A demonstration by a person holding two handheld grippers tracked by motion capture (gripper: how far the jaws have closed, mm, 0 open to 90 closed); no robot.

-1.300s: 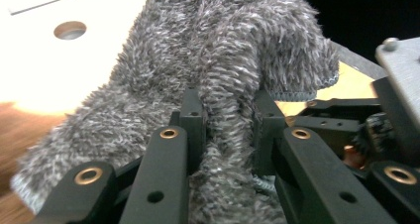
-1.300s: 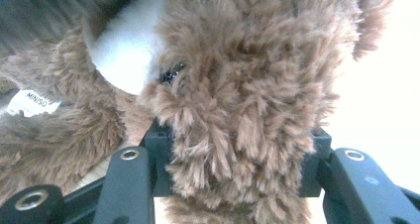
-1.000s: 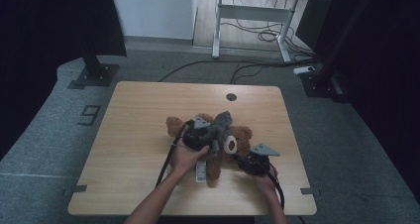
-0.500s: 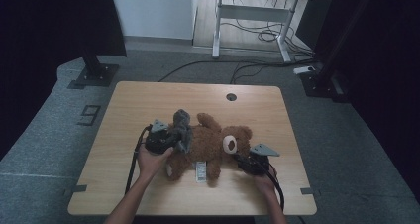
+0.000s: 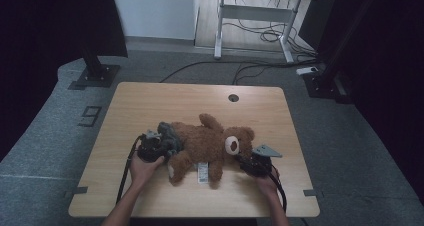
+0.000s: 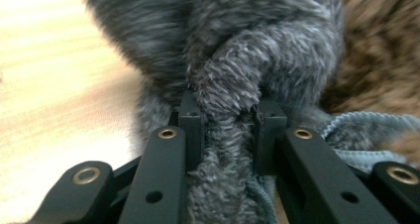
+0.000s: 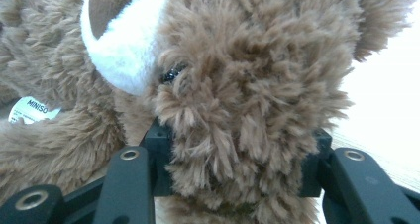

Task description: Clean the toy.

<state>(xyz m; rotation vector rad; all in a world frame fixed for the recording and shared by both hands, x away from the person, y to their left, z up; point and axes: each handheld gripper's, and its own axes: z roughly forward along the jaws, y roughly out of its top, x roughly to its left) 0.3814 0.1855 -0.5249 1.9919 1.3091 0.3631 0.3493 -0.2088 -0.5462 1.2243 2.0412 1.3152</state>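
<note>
A brown teddy bear (image 5: 207, 143) lies on its back across the wooden table (image 5: 150, 101), head toward the right. My left gripper (image 5: 169, 142) is at the bear's leg end, shut on a bunched fold of grey fleece garment (image 6: 228, 80) that stands between its jaws; brown bear fur (image 6: 376, 50) lies just beyond. In the high view the grey garment (image 5: 166, 131) sits at the bear's lower body. My right gripper (image 5: 244, 161) is shut on the side of the bear's head (image 7: 237, 75), fur pressed between both pads beside the white muzzle (image 7: 119, 45).
A white label (image 5: 202, 172) hangs from the bear near the table's front edge. A round cable hole (image 5: 233, 97) sits at the back of the table. Beyond it stand a desk frame (image 5: 250, 21) and floor cables; a black stand base (image 5: 95, 73) is at far left.
My left hand has moved left and down, from over the bear's middle to its leg end, carrying the grey garment along. The right hand and the bear's head have stayed put.
</note>
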